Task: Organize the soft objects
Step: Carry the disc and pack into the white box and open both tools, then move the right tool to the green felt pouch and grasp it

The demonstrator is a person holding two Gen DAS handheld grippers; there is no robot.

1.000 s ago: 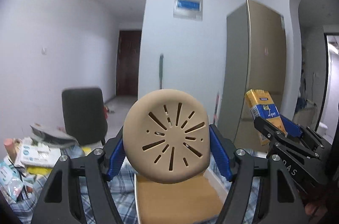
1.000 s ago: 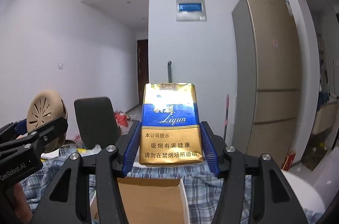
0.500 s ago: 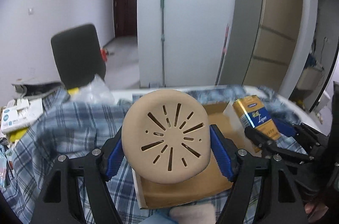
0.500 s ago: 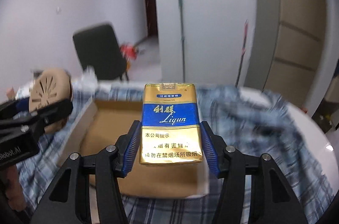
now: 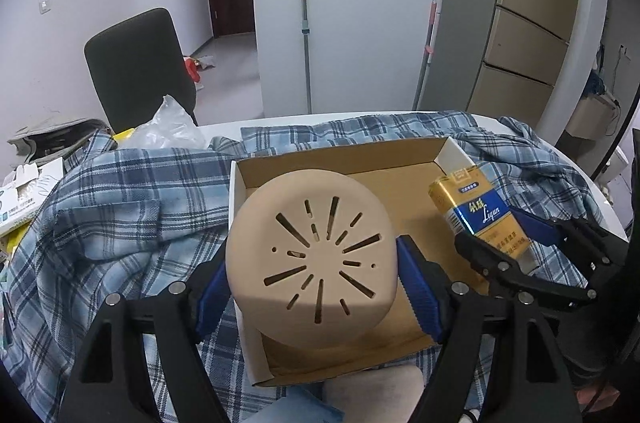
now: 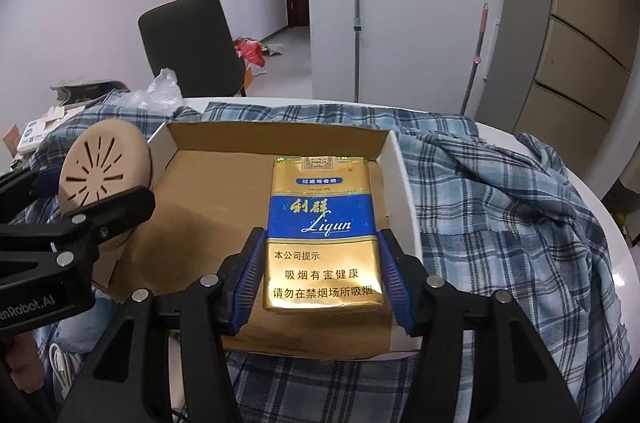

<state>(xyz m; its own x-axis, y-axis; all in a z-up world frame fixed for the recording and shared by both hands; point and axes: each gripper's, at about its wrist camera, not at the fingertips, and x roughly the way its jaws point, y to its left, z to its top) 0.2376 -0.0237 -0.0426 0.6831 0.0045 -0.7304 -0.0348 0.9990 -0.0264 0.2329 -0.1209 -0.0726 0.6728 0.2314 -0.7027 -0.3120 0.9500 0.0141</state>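
My left gripper (image 5: 312, 287) is shut on a round tan pad with slits (image 5: 312, 259) and holds it over the left part of an open cardboard box (image 5: 360, 159). My right gripper (image 6: 322, 279) is shut on a gold and blue cigarette pack (image 6: 322, 223) and holds it over the right part of the same box (image 6: 276, 139). The pack also shows in the left wrist view (image 5: 478, 213), the pad in the right wrist view (image 6: 102, 169). The box floor looks bare.
The box sits on a blue plaid shirt (image 6: 500, 191) spread over a round white table (image 6: 612, 251). A black chair (image 5: 140, 67) stands behind it. Papers and a plastic bag (image 5: 168, 131) lie at the left. A pale soft item (image 5: 372, 395) lies in front of the box.
Both grippers have tilted down from facing the room to facing the table and box. Each still holds its object, now low over the box.
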